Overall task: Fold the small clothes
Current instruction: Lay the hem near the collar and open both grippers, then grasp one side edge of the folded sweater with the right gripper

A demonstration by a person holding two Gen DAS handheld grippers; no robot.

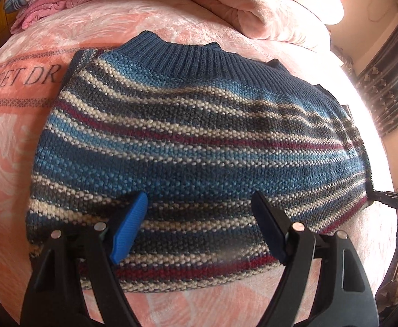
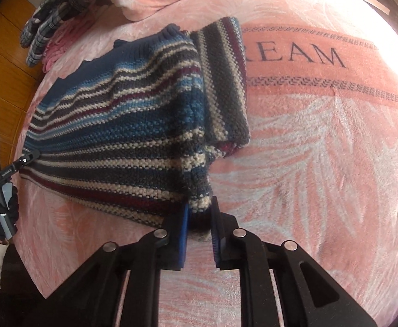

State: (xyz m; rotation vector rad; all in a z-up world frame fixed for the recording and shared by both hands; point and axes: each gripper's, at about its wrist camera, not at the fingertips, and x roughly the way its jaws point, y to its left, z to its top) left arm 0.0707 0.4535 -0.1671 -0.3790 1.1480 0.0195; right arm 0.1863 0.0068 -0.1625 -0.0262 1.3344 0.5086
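While the pink blanket [image 1: 21, 150] filled both frames, the striped sweater [image 1: 188, 141] lay across its centre. Your left gripper [image 1: 199, 229] hung spread over the hem at lower centre; your right gripper [image 2: 200, 218] pinched a bunched corner of the sweater.

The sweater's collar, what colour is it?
Solid dark navy blue ribbed knit on the sweater, seen best at the collar in the left wrist view.

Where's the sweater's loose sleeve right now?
In the right wrist view the sleeve lies on the pink blanket, along the sweater body's right edge, below the "REAM" lettering and beyond the right gripper.
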